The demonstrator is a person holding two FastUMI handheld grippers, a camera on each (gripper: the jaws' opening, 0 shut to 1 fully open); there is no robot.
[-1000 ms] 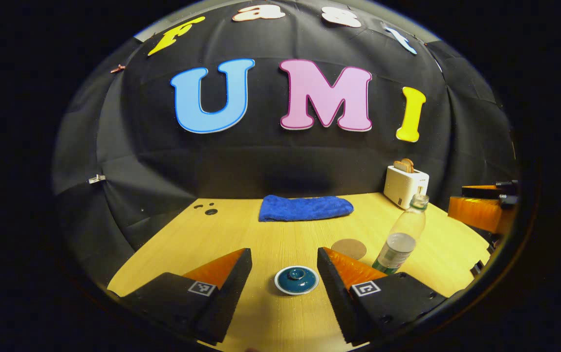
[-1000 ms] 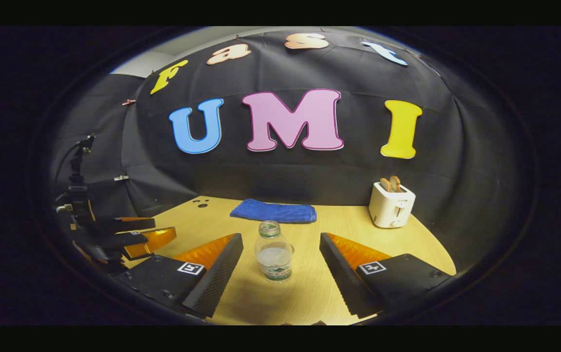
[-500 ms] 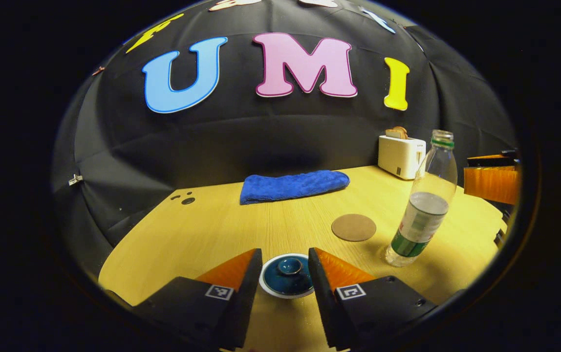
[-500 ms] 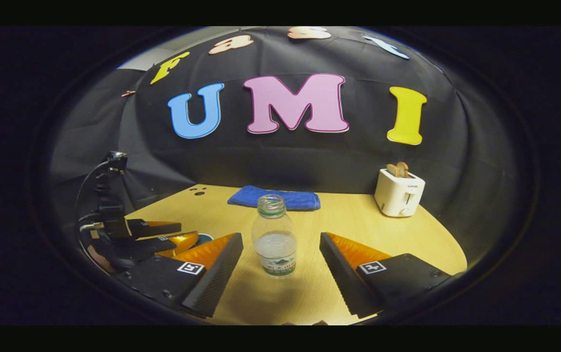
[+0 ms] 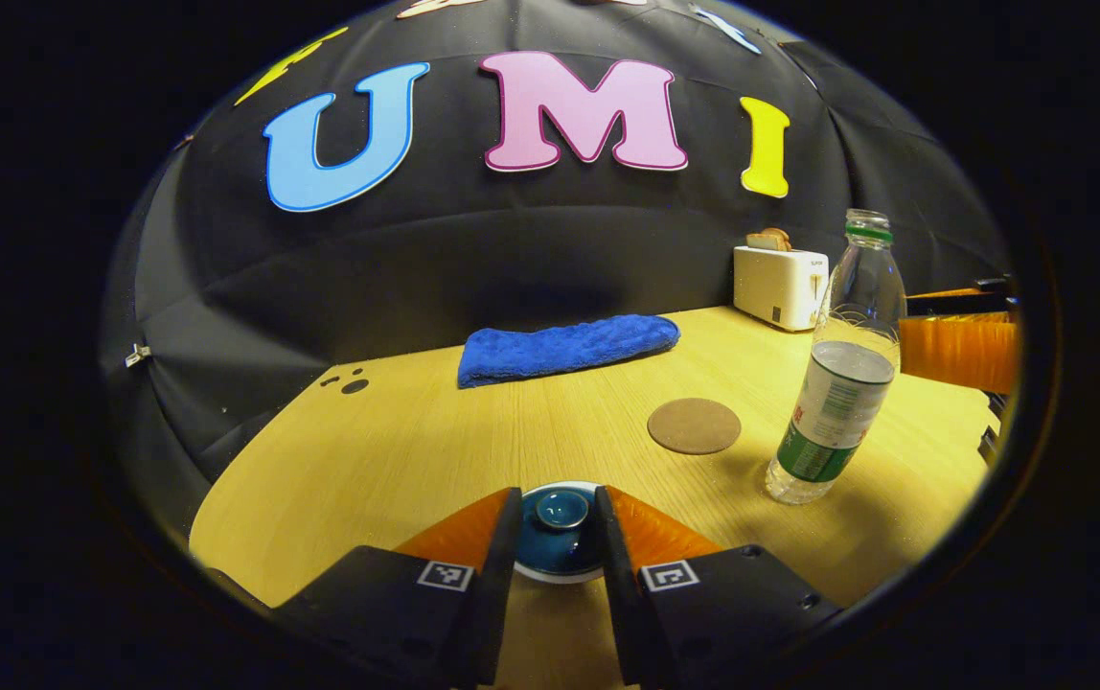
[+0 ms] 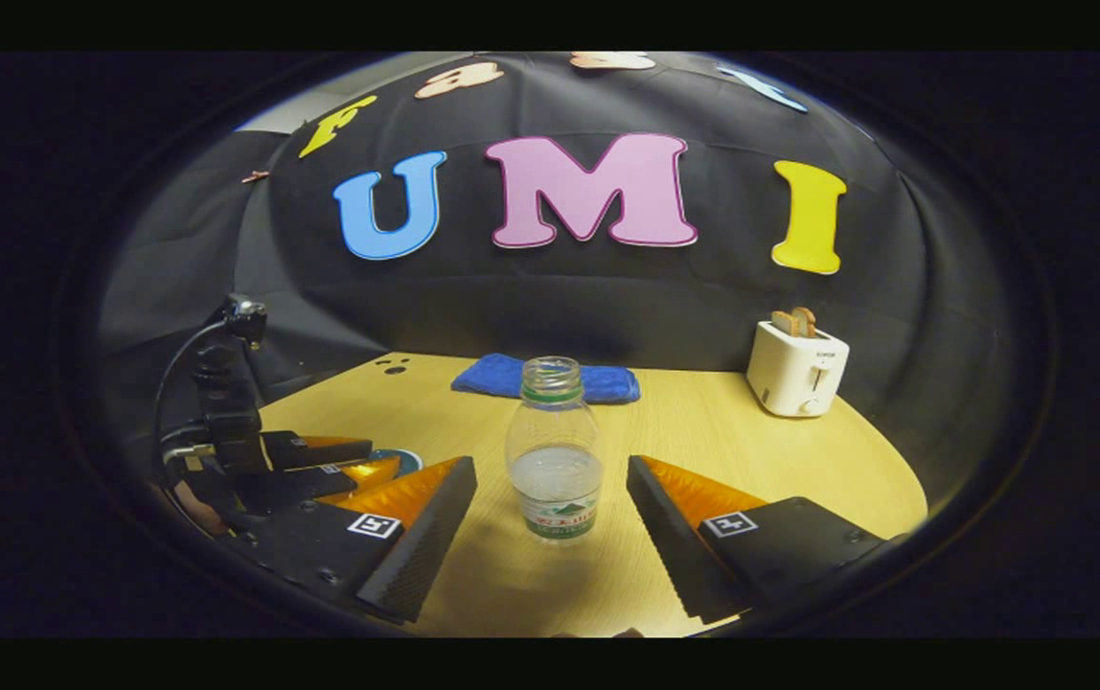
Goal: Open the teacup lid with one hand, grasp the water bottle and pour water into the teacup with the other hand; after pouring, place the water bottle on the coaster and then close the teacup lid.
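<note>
The teacup with its dark blue lid [image 5: 558, 537] stands on the wooden table between the fingers of my left gripper [image 5: 556, 493]. The jaws have narrowed around the lid's knob [image 5: 558, 508], and a thin gap shows on each side of it. A clear, uncapped water bottle [image 6: 555, 460], about half full, stands upright just ahead of my right gripper [image 6: 550, 467], which is open with its fingers wide on either side. The bottle [image 5: 837, 383] stands right of the round brown coaster [image 5: 694, 425]. The left gripper [image 6: 320, 470] sits low at the left of the right gripper view.
A folded blue towel [image 5: 564, 347] lies at the back of the table [image 5: 397, 450]. A white toaster [image 6: 797, 369] with bread in it stands at the back right. The right gripper's finger [image 5: 957, 350] shows behind the bottle in the left gripper view.
My left gripper came down over the teacup and narrowed its jaws around the lid knob. My right gripper moved closer to the bottle and stayed open.
</note>
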